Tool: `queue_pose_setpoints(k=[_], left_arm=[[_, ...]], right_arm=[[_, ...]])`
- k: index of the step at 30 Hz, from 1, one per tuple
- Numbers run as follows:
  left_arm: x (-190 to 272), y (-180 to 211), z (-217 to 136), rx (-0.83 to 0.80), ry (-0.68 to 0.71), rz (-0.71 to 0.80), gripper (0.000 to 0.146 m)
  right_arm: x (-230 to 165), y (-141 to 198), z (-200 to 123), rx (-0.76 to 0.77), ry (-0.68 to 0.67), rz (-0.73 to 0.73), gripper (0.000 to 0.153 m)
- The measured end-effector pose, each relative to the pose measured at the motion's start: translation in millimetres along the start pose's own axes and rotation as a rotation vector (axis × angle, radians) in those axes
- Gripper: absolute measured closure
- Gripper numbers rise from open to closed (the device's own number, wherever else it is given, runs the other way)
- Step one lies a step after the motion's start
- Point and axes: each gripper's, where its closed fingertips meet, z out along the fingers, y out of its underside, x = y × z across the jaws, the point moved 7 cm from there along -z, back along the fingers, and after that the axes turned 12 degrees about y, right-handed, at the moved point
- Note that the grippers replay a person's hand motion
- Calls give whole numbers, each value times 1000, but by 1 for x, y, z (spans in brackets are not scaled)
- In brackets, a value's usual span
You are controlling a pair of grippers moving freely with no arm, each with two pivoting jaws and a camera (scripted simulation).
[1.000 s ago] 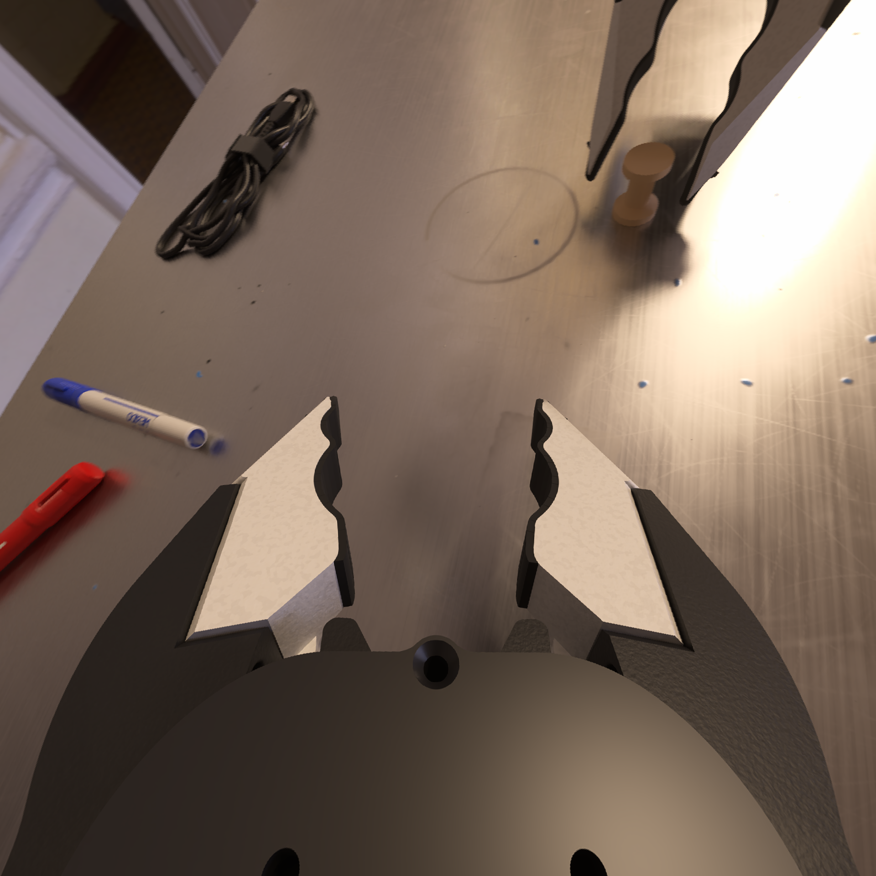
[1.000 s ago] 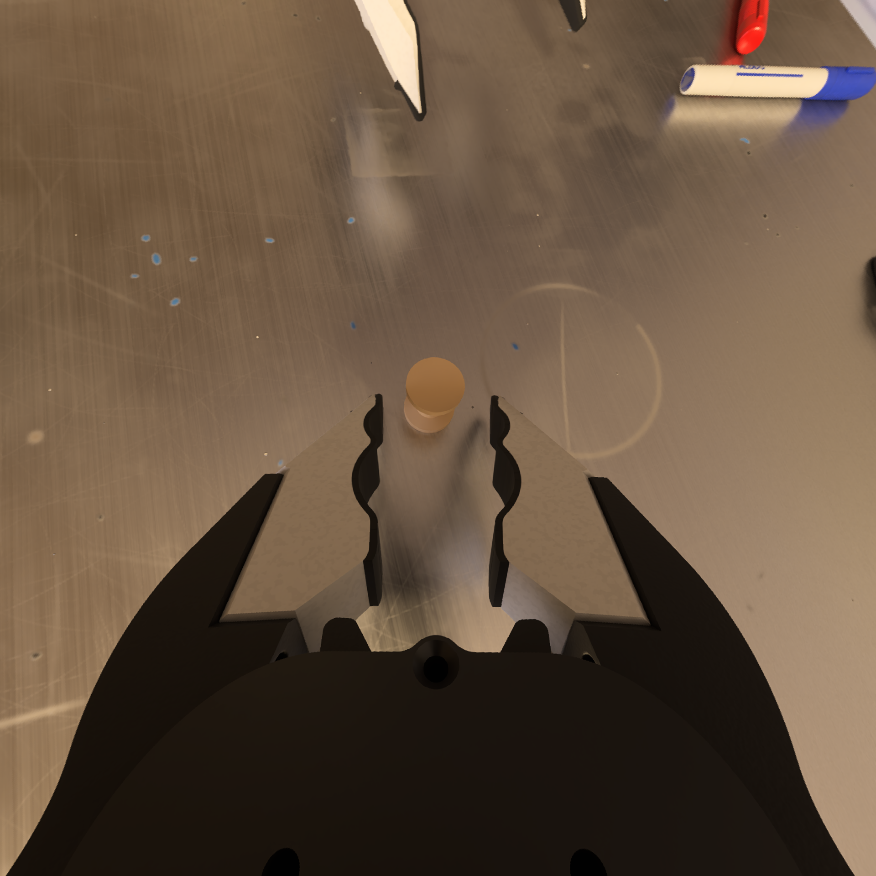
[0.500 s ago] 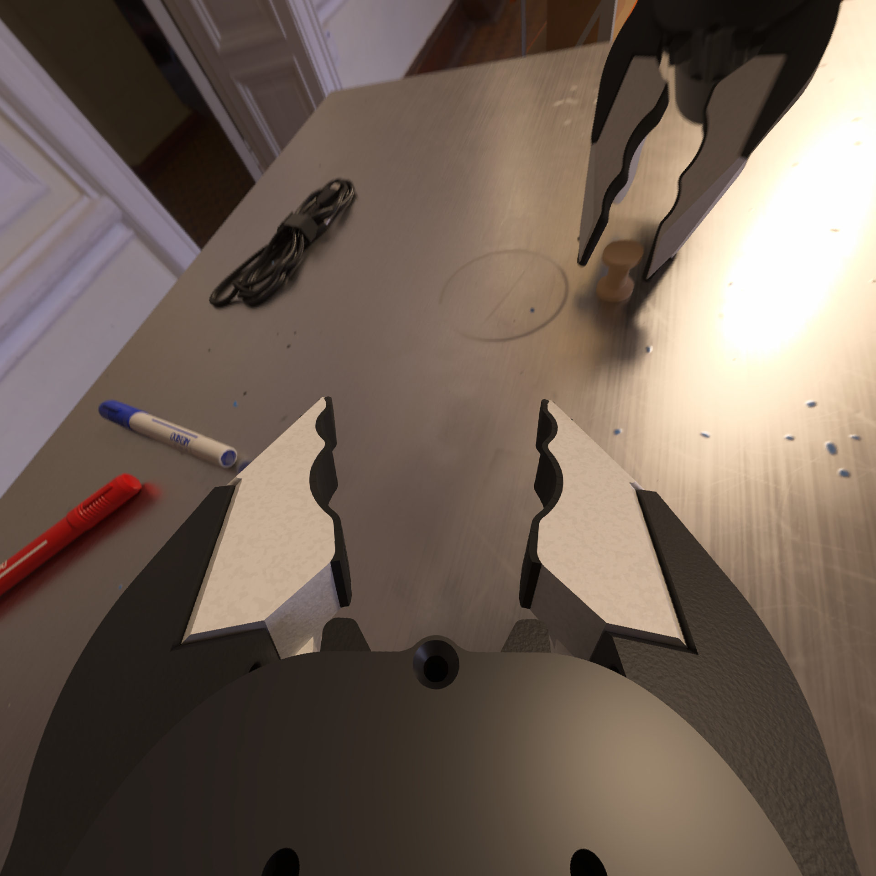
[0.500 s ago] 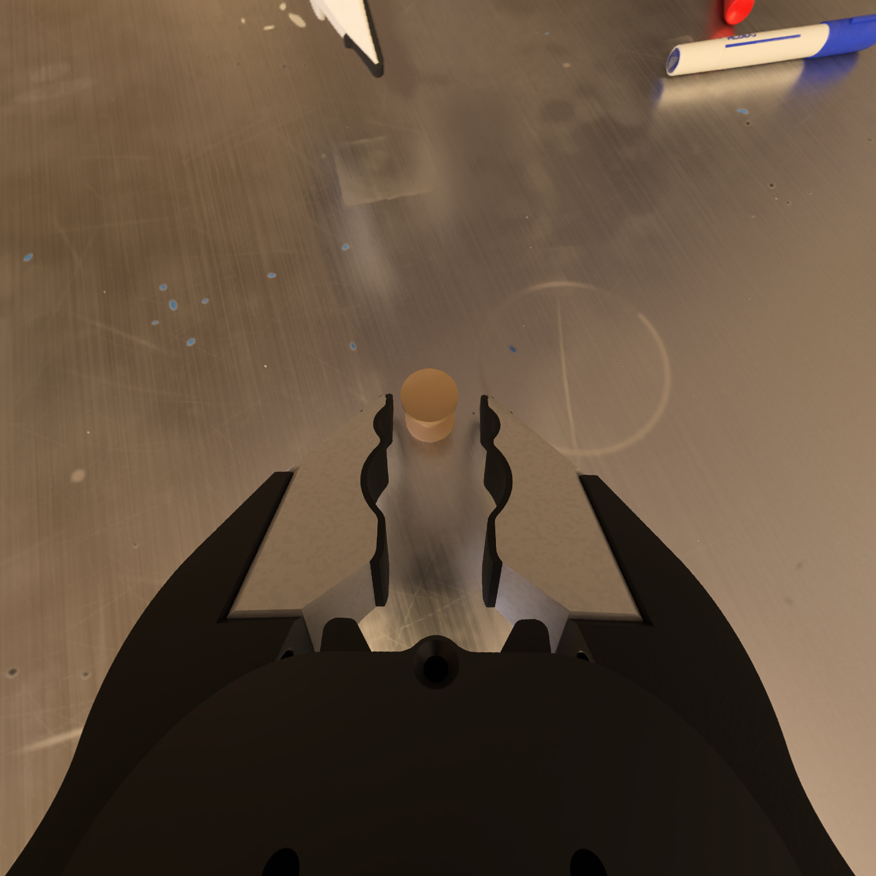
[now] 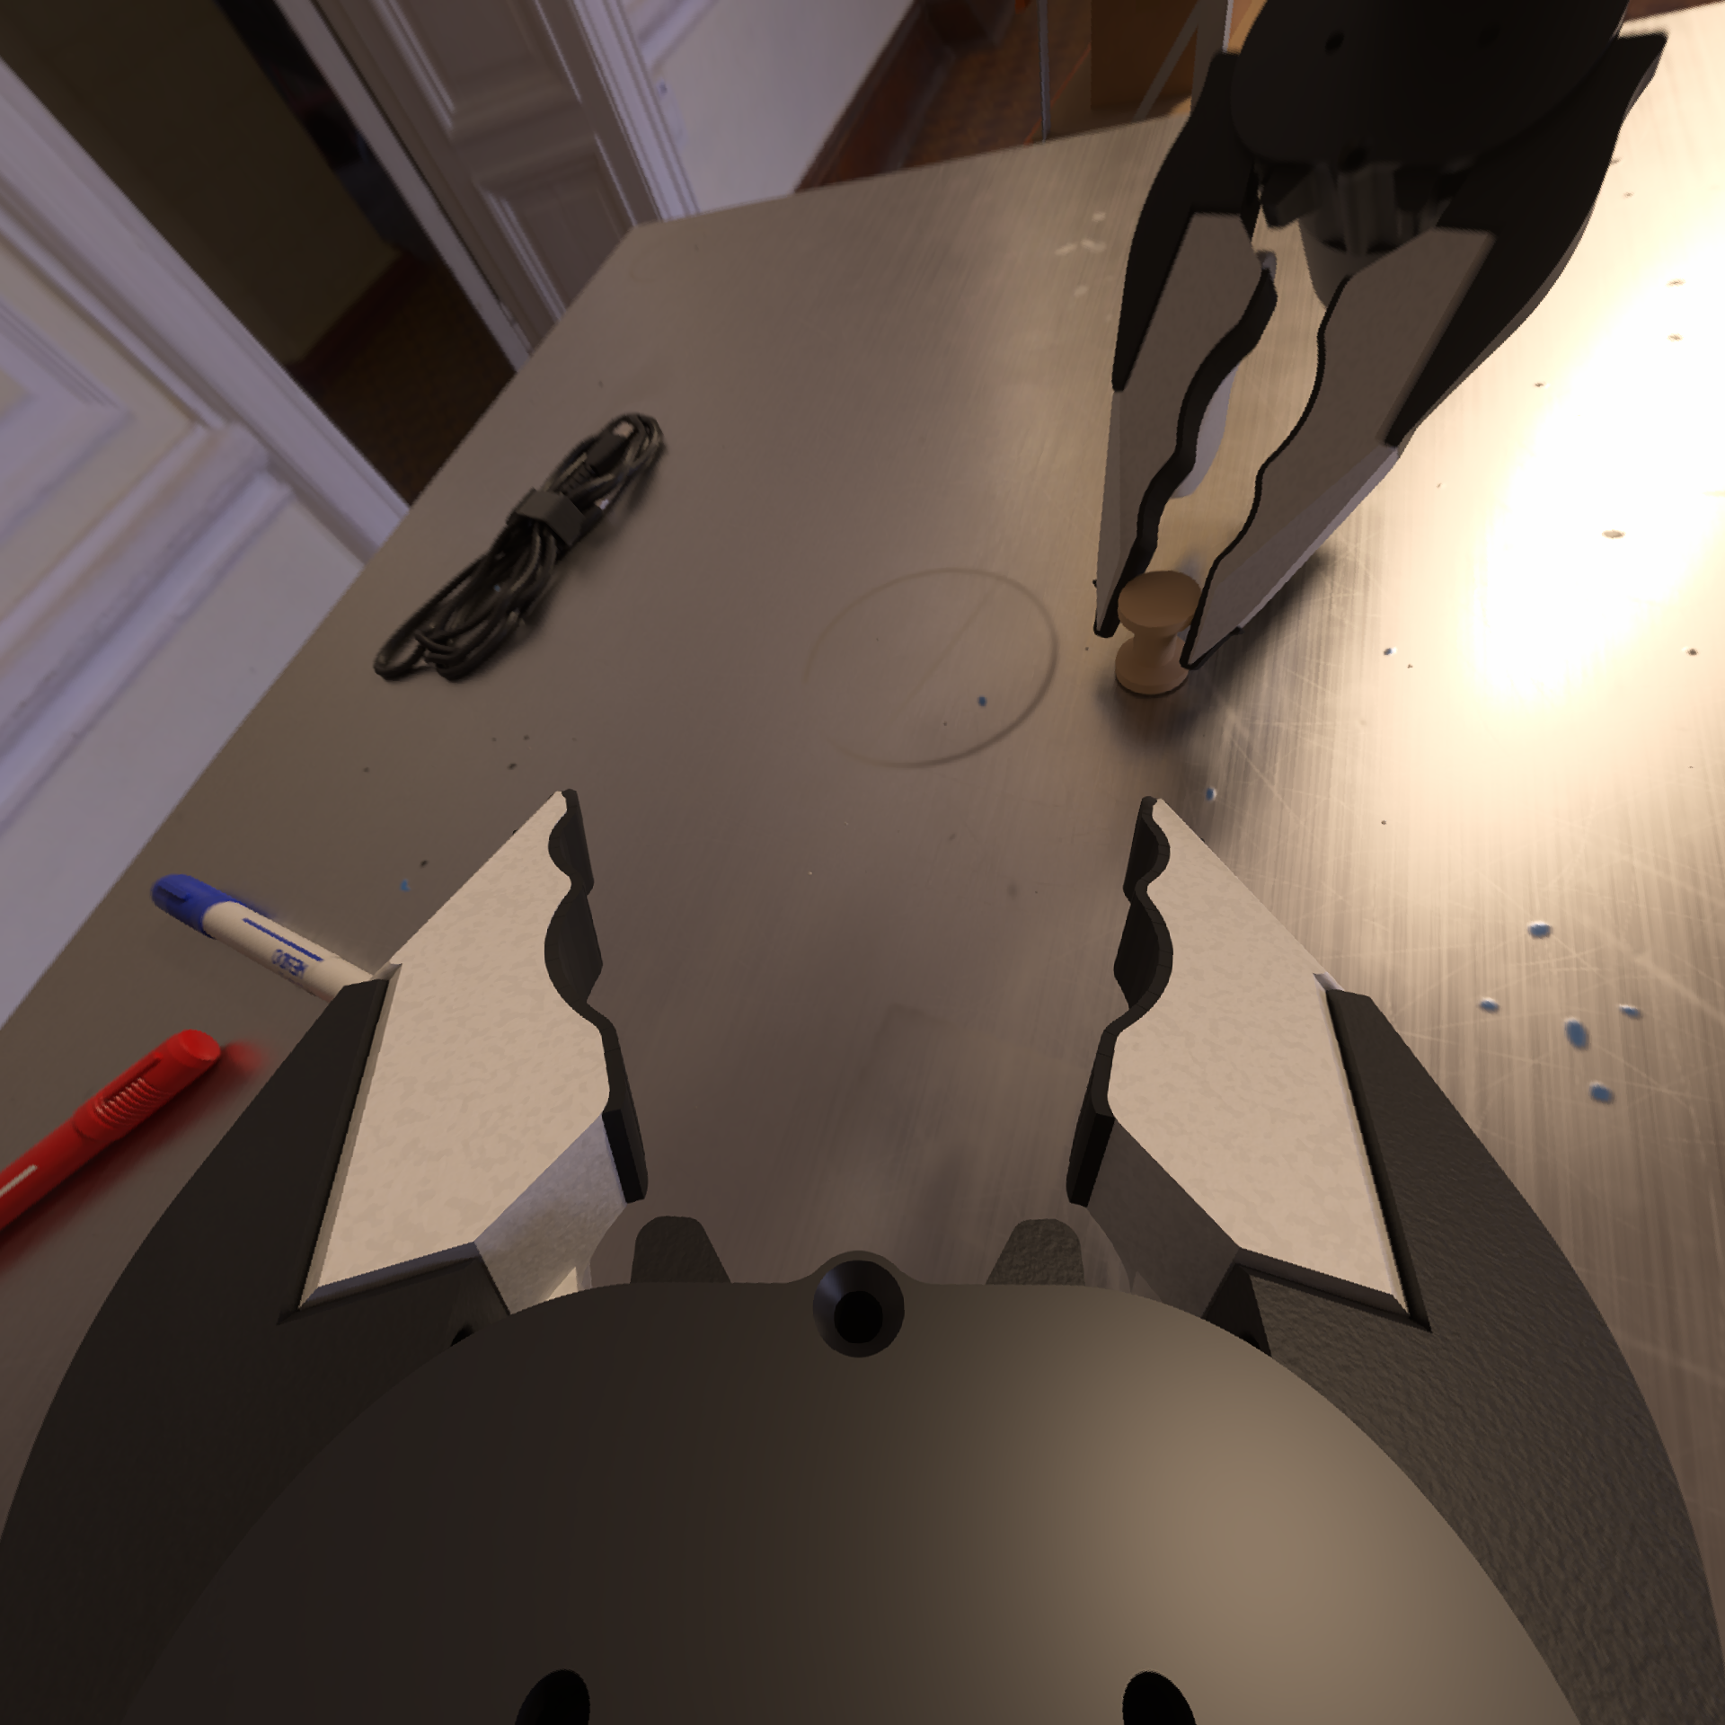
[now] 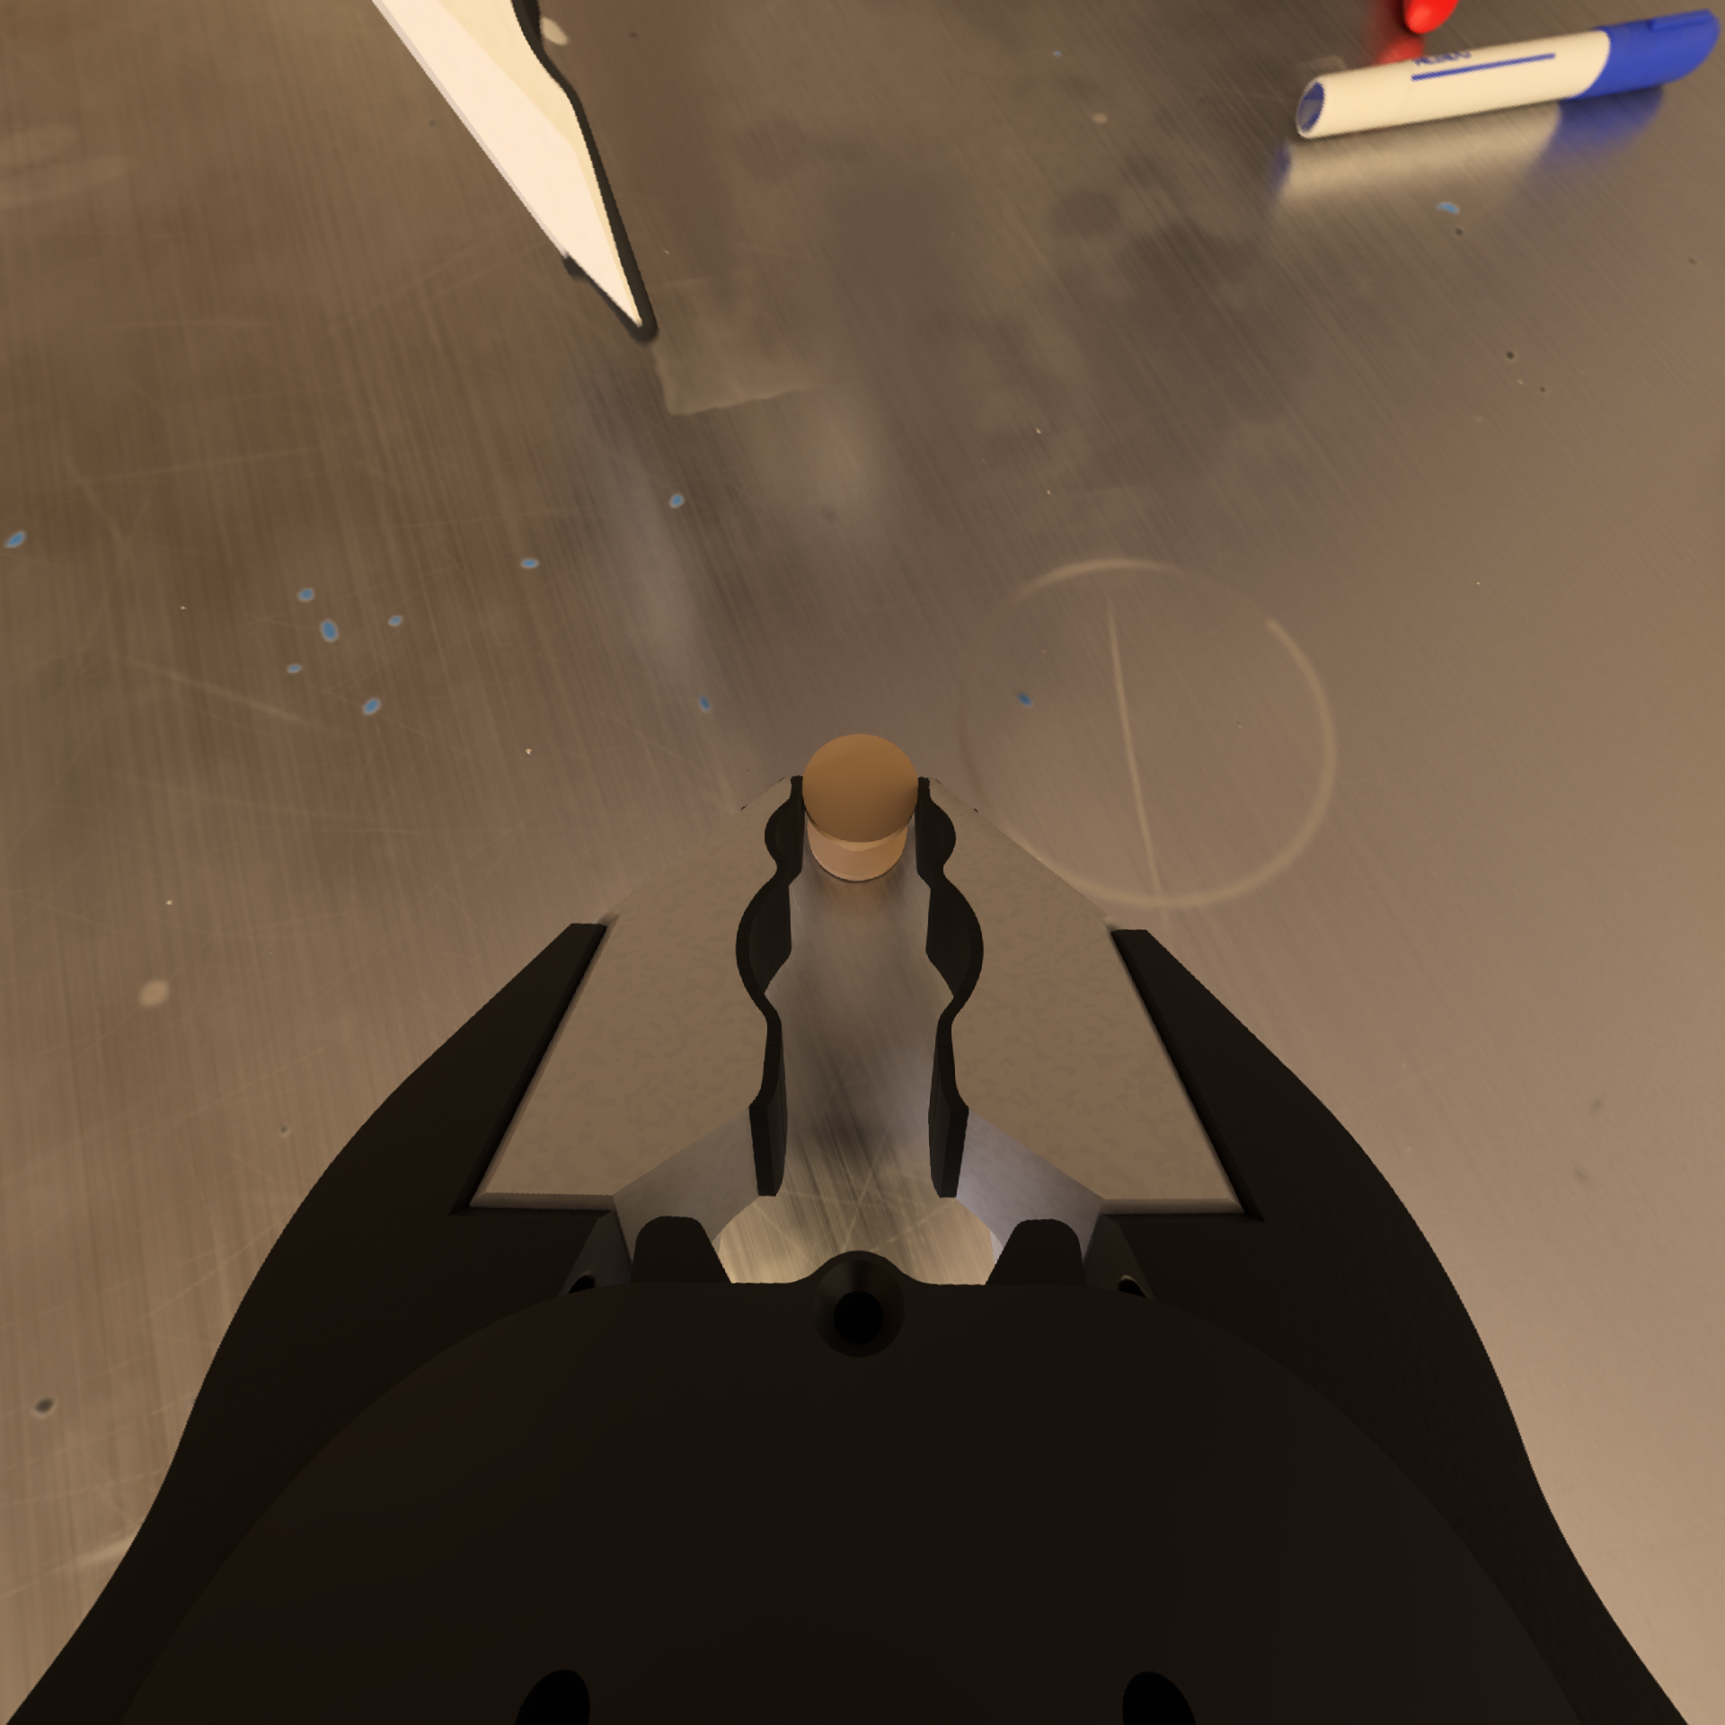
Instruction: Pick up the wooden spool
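Pinched around the wooden spool (image 6: 857,805), the right gripper (image 6: 859,793) grips its upper flange on the table (image 6: 373,933). Left gripper (image 5: 857,812) hangs wide open, empty. Beside it lies a blue marker (image 5: 245,937) bearing printed lettering.

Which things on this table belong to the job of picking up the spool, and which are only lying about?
Belong to the job:
- wooden spool, standing upright
- right gripper, fingertips on either side of the spool's top
- table, which it stands on

Only lying about:
- black cable bundle
- blue marker
- red pen
- left gripper, open and apart
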Motion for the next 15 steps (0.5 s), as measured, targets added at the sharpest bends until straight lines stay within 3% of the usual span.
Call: queue_pose_setpoints(k=[4, 9, 15], left_arm=[[3, 3, 10, -63, 12, -23, 32], [2, 0, 15, -69, -35, -26, 34], [0, 2, 19, -87, -69, -24, 33]], right_arm=[[3, -15, -3, 43, -4, -46, 129], [6, -53, -10, 119, 28, -203, 129], [4, -86, 5, 133, -22, -333, 129]])
